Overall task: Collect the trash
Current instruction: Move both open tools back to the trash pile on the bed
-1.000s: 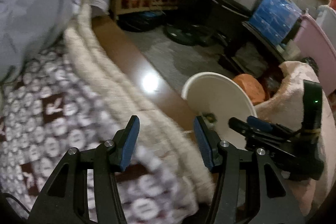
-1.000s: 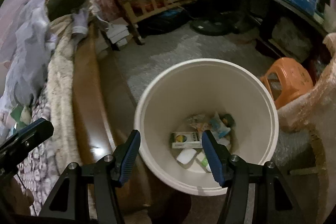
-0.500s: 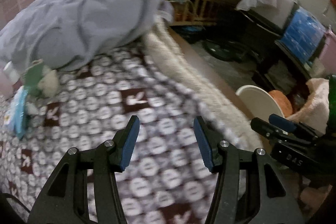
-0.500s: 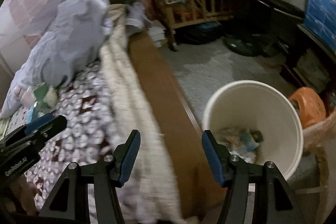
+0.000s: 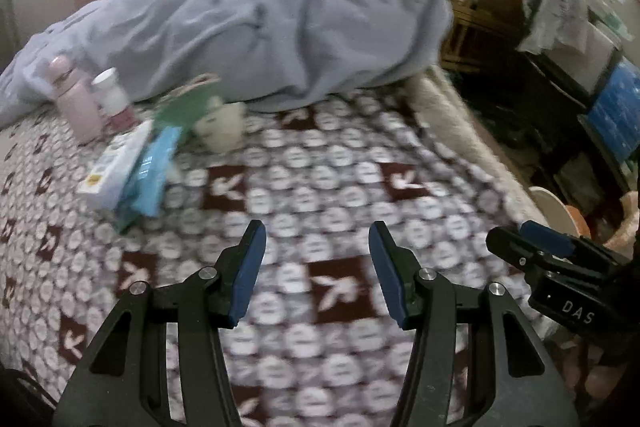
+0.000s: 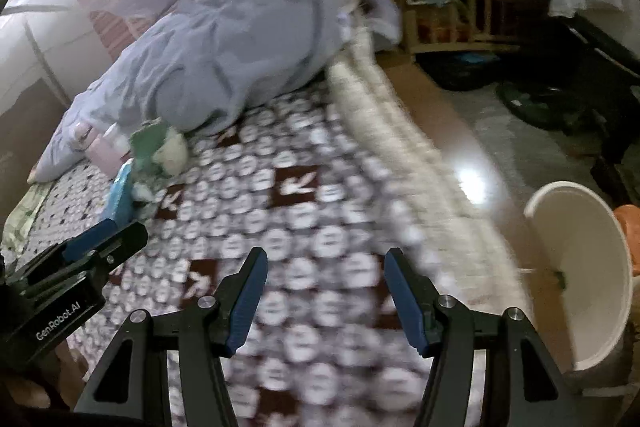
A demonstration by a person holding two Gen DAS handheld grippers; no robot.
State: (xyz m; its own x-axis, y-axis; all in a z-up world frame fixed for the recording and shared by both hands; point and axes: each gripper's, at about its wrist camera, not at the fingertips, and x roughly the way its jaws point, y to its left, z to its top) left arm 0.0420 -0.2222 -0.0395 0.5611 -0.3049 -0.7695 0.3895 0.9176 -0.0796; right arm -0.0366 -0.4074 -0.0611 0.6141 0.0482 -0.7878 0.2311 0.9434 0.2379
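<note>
Trash lies in a cluster on the patterned bed cover: a white carton [image 5: 116, 159], a blue wrapper [image 5: 150, 175], a green packet [image 5: 188, 103], a crumpled white wad [image 5: 220, 127], and two small bottles [image 5: 92, 103]. The cluster also shows in the right wrist view [image 6: 148, 155]. My left gripper [image 5: 316, 267] is open and empty over the cover, short of the cluster. My right gripper [image 6: 322, 295] is open and empty over the cover. The white bin [image 6: 580, 275] stands on the floor at the right; its rim shows in the left wrist view [image 5: 552, 211].
A grey-blue quilt [image 5: 260, 7] is heaped at the far side of the bed. A fluffy cream blanket edge [image 6: 400, 131] runs along the bed's side. A wooden crib [image 6: 452, 7] and dark furniture stand beyond. An orange stool [image 6: 628, 223] sits by the bin.
Both grippers have swung left, away from the bin and over the bed. The trash cluster has come into view. Both stay open and empty.
</note>
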